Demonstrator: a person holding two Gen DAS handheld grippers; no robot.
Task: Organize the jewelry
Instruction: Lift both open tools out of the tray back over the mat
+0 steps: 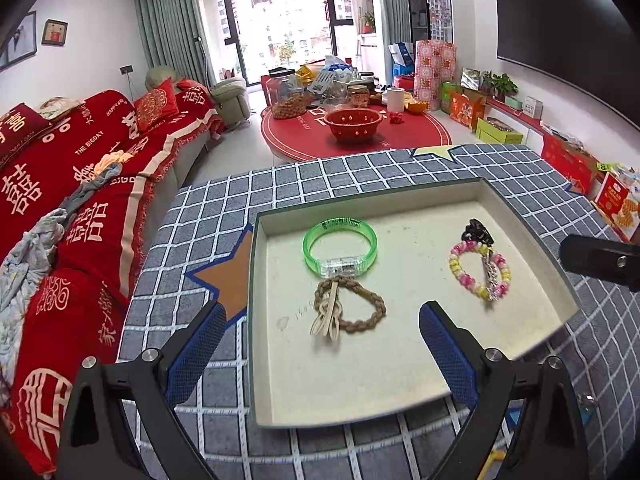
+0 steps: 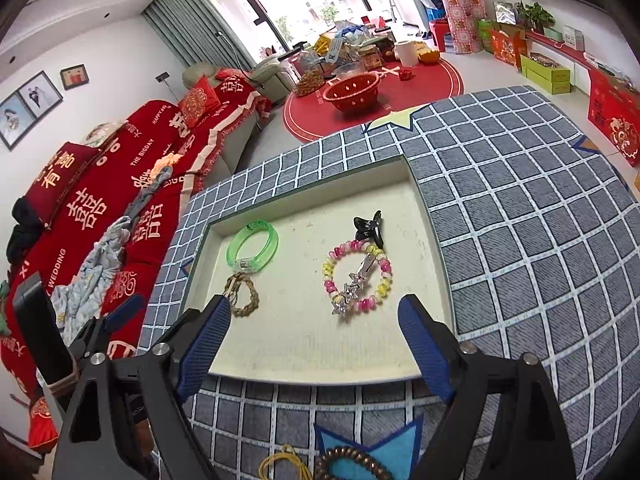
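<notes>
A shallow cream-lined tray (image 1: 360, 380) (image 2: 304, 356) lies on the checked cloth. In it are a green plastic bangle (image 1: 340, 250) (image 2: 253, 247), a braided brown cord bracelet (image 1: 348, 310) (image 2: 242, 294), a pink-and-yellow bead bracelet (image 1: 478, 268) (image 2: 356, 274) with a silver star clip (image 2: 356, 286) across it, and a black hair clip (image 1: 476, 232) (image 2: 370, 226). My left gripper (image 1: 320, 328) is open and empty above the tray's near part. My right gripper (image 2: 314, 320) is open and empty over the tray's near edge. A brown bead bracelet (image 2: 352, 462) and a yellow band (image 2: 284, 464) lie on the cloth below it.
The table is covered by a grey checked cloth (image 1: 200, 240) (image 2: 540, 240) with star patches. A red sofa (image 1: 60, 200) stands to the left. A red round table (image 1: 352, 136) with a bowl and jars stands beyond. The right gripper's body (image 1: 600, 260) shows at the right edge.
</notes>
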